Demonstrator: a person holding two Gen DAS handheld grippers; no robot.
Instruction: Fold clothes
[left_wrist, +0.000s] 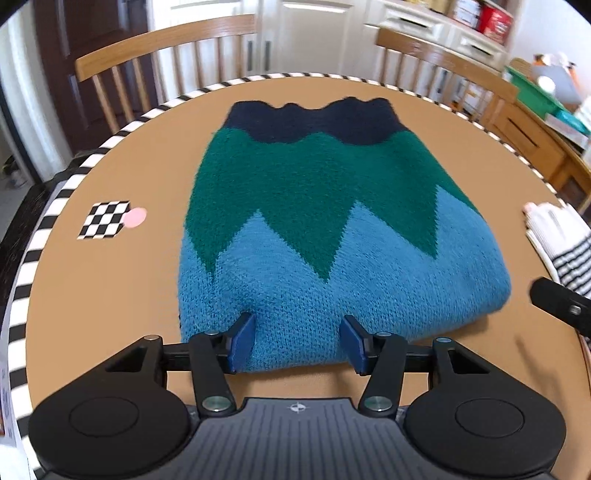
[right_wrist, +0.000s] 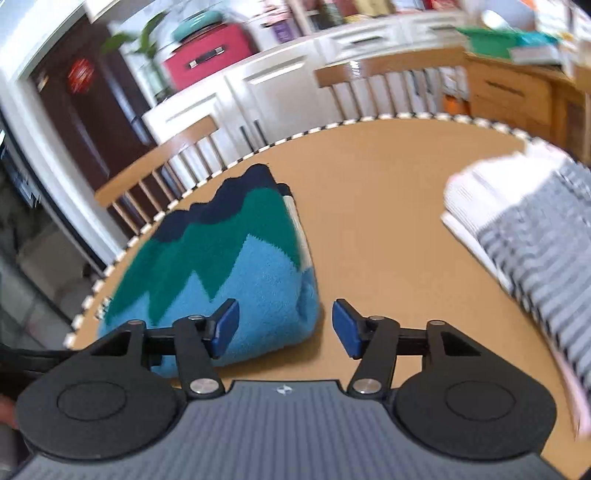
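Observation:
A knitted sweater (left_wrist: 314, 221) in light blue, green and navy zigzag bands lies folded into a thick packet on the round tan table (left_wrist: 129, 288). My left gripper (left_wrist: 298, 341) is at the packet's near edge. Its blue pads dent the knit on both sides, and fabric fills the gap between them. In the right wrist view the sweater (right_wrist: 229, 266) sits to the left. My right gripper (right_wrist: 284, 328) stands open at its near right corner. The left pad is over the light blue knit, while the right pad hangs over bare table (right_wrist: 388, 240), touching nothing.
A folded white garment with black stripes (right_wrist: 535, 229) lies at the table's right side (left_wrist: 554, 236). A checkered marker (left_wrist: 107, 219) with a pink dot is on the left. Wooden chairs (left_wrist: 166, 48) stand behind the striped table rim, with cabinets beyond.

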